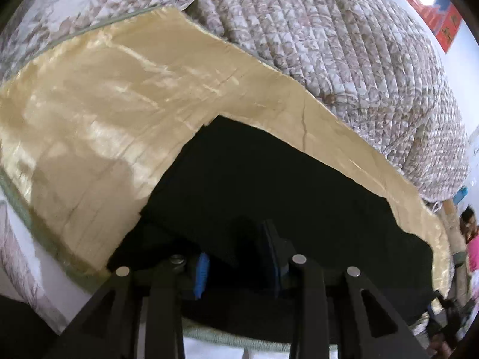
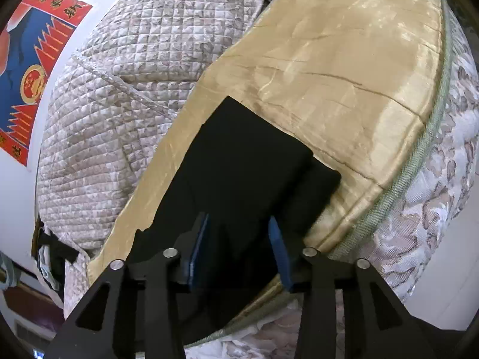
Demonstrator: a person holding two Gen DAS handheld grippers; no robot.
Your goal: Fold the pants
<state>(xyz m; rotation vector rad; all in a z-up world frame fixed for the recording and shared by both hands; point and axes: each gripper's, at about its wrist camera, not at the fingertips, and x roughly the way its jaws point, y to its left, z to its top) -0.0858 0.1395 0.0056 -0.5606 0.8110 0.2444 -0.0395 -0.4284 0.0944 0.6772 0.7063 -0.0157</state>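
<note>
Black pants (image 1: 269,185) lie folded on a golden satin bed cover (image 1: 98,113); in the right wrist view the pants (image 2: 239,161) form a long dark strip with a folded end at the far right. My left gripper (image 1: 239,257) is right at the near edge of the pants, its blue pads (image 1: 201,275) apart with dark cloth between them. My right gripper (image 2: 239,254) is open, its blue pads (image 2: 277,248) on either side of the near part of the pants.
A quilted floral blanket (image 1: 329,45) is piled behind the pants, also in the right wrist view (image 2: 119,104). The mattress edge with green piping (image 2: 398,185) drops off to the right. A red and blue poster (image 2: 33,68) hangs on the white wall.
</note>
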